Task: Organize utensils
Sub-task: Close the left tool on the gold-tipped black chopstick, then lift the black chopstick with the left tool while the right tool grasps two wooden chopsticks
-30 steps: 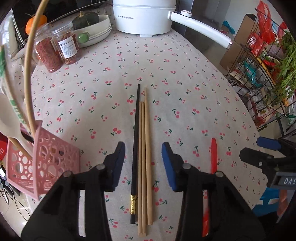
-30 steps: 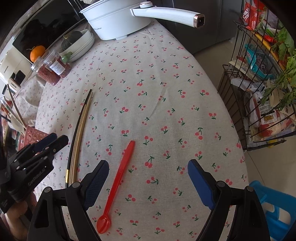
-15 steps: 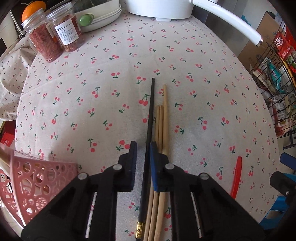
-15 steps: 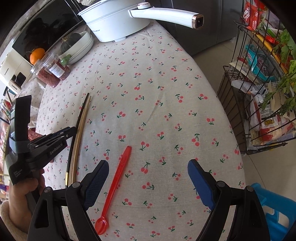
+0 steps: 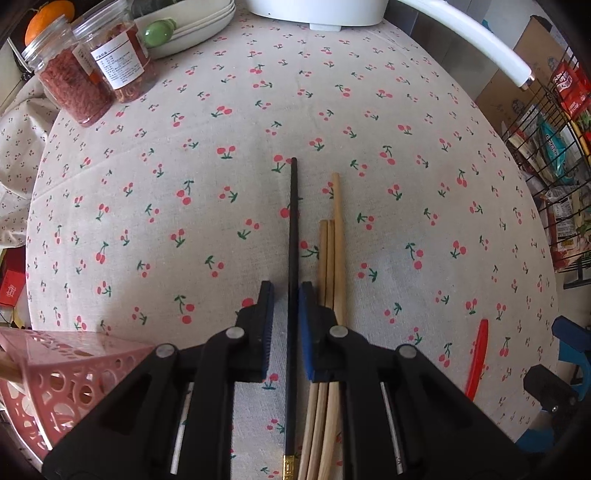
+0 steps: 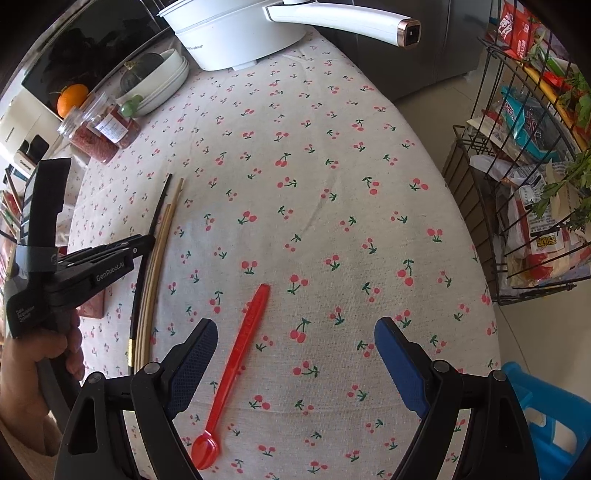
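A black chopstick (image 5: 293, 229) lies on the cherry-print tablecloth, with three wooden chopsticks (image 5: 334, 251) just right of it. My left gripper (image 5: 286, 295) straddles the black chopstick, its blue pads narrowed to a small gap on either side of it; the right pad overlaps the wooden ones. The same chopsticks (image 6: 155, 251) and my left gripper (image 6: 147, 242) show in the right wrist view. A red plastic spoon (image 6: 236, 354) lies between the wide-open fingers of my right gripper (image 6: 295, 354), bowl end nearest me. The spoon also shows in the left wrist view (image 5: 476, 358).
A pink perforated utensil basket (image 5: 59, 373) stands at the near left. Two jars of red dried goods (image 5: 92, 70), stacked white plates (image 5: 192, 26) and a white electric pot (image 6: 236, 33) with a long handle stand at the back. A wire rack (image 6: 524, 177) stands right of the table.
My left gripper has moved forward and down over the chopsticks and narrowed from wide open to a small gap around the black one. My right gripper has stayed open over the spoon.
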The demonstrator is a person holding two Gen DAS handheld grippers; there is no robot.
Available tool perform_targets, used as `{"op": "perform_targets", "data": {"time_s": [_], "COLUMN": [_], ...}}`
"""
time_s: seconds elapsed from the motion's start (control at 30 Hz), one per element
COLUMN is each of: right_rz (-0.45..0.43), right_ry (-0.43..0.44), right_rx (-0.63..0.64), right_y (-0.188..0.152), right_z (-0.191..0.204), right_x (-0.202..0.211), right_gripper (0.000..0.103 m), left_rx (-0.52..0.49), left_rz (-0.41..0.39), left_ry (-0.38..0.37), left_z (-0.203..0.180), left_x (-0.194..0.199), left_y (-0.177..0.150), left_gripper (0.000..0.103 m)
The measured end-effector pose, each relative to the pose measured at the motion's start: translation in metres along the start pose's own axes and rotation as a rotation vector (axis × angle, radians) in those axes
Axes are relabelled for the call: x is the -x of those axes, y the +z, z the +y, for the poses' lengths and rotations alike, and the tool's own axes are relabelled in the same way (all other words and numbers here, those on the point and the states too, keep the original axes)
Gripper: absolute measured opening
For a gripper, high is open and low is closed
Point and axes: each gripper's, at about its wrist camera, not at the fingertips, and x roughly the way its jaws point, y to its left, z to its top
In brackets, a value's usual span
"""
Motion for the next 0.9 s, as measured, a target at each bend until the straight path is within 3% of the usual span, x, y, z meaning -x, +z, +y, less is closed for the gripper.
{"op": "perform_targets", "data": {"time_s": [0.2,0.33,0.53,0.57,0.7,0.8,0.9], "right_rz": [-0.005,0.003,0.024,0.027,0.053,0.077,0.08], "right_ry": [-0.012,-0.009,0.101,0.122,0.179,0.22,0.235], "right_rx": [0.005,0.008,0.016,0.019,0.056,0.073,0.074], "right_y": [0.0,0.001,0.002,0.002,0.004,0.007,0.011], "right_z": [0.007,0.015,0.04,0.046,0.078,0.1,0.116], "right_x": [0.001,-0.003,-0.013,-0.015,-0.028,-0.04,-0.049], "right_gripper": [0.088,0.088,0.087,0.083,0.046,0.034,0.03], "left_rx": [-0.024,-0.095,-0.142,-0.133,-0.115,-0.112,-0.09], "left_rz": [-0.059,-0.154,-0.32,-0.339,-0.403,-0.424,-0.421], "left_ry": [-0.06,-0.099,-0.151,-0.161,-0.185,-0.2,-0.22], "left_z": [0.005,0.003,0.013,0.019,0.038,0.05,0.064], "left_x": [0.021,0.06,0.121,0.128,0.151,0.16,0.163], "left_y": [-0.029,-0.056,-0.094,-0.098,-0.108,-0.116,-0.122], "left_gripper": [0.007,0.007,0.007,0.007,0.007,0.007,0.007]}}
